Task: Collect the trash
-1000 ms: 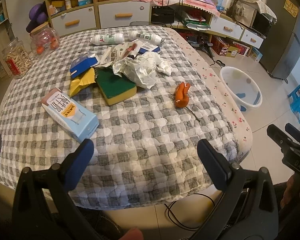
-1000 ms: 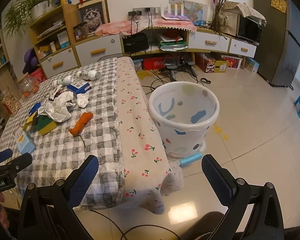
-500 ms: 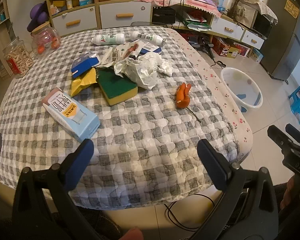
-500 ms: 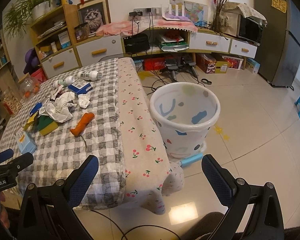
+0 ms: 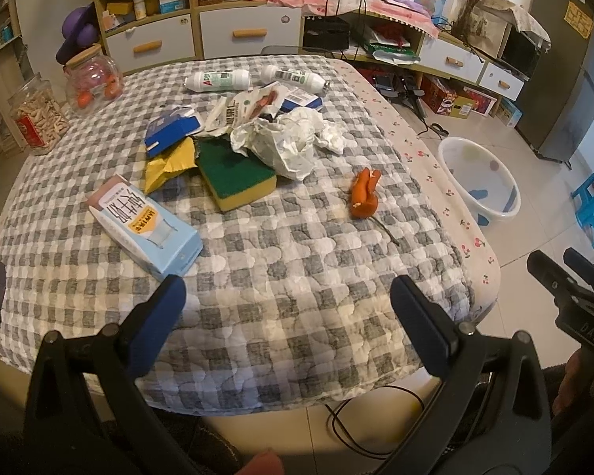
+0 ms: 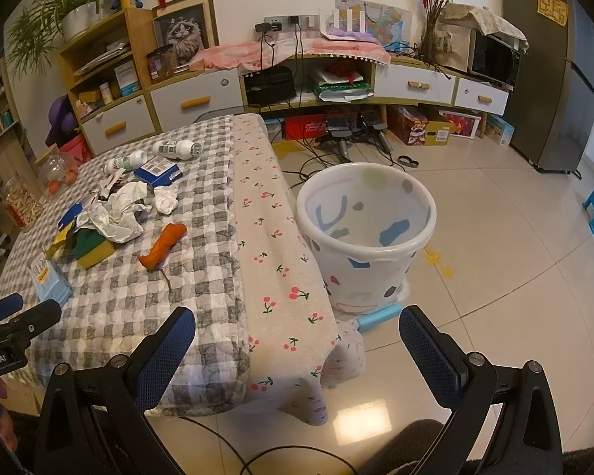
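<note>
The left claw (image 5: pixel 287 308) gapes wide at the bottom of its frame, gripping nothing, its blue-padded fingers (image 5: pixel 158 316) spread over the near edge of the desk (image 5: pixel 297 277) with its grey checked quilt. Just beyond the left finger lies a pale blue carton (image 5: pixel 144 225). Further up, toward the frame's centre, sits a green and yellow sponge (image 5: pixel 235 176), touching a crumpled yellow wrapper (image 5: pixel 168 162) on its left and a heap of crumpled white paper (image 5: pixel 285 138) on its right. An orange piece of trash (image 5: pixel 364 194) lies alone to the right of centre. Two white bottles (image 5: pixel 217 79) lie on their sides near the desk's far edge.

The right claw (image 6: pixel 297 340) is likewise wide open and empty, low in its frame, straddling the desk's cherry-print corner (image 6: pixel 281 277). Just past it, at centre frame, a white patterned bin (image 6: pixel 366 237) stands upright on the tiled floor (image 6: pixel 495 277) beside the desk. The trash pile appears at left of this frame.
</note>
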Demonstrator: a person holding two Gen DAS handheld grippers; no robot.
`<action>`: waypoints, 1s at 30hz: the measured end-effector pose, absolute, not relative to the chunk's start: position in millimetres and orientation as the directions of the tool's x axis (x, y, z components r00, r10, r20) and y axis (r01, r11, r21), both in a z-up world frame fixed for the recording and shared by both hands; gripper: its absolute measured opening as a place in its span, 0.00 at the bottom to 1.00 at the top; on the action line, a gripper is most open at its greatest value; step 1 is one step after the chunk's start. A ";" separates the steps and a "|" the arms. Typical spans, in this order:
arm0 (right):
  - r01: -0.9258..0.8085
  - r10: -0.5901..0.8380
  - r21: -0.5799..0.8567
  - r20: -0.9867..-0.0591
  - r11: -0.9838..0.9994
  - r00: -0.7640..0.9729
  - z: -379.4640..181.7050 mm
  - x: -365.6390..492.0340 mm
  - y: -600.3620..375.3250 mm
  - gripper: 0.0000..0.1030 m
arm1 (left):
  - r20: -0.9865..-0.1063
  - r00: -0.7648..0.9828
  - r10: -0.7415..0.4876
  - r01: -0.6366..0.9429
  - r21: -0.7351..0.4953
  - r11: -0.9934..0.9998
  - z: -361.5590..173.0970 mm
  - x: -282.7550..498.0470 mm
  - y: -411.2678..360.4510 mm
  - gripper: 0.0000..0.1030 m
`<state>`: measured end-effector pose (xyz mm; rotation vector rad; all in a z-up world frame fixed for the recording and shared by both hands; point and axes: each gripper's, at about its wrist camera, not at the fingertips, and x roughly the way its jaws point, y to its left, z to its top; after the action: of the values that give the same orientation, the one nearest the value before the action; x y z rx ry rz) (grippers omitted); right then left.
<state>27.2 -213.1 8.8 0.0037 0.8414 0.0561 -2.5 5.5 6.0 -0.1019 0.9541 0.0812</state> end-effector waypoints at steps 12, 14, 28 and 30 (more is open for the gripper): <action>-0.044 0.049 0.026 -0.744 0.999 0.666 10.5 30.5 -210.2 1.00 | -0.820 0.572 0.024 -0.121 -0.055 0.991 7.6 -2.5 9.1 0.99; -0.047 0.049 0.024 -0.743 0.999 0.668 12.3 32.1 -207.3 1.00 | -0.821 0.571 0.024 -0.126 -0.059 0.990 8.5 -2.5 11.9 0.99; -0.079 0.077 0.037 -0.790 0.996 0.608 27.3 63.3 -188.0 1.00 | -0.873 0.484 0.052 -0.170 -0.036 0.985 3.7 14.5 37.4 0.99; -0.086 0.082 0.039 -0.802 0.996 0.592 29.3 72.5 -184.0 1.00 | -0.883 0.468 0.048 -0.185 -0.045 0.982 1.5 18.1 45.4 0.99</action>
<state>72.5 -184.0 29.3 -0.0044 0.9323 0.0978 18.1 45.4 1.5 -0.1415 1.0756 0.1436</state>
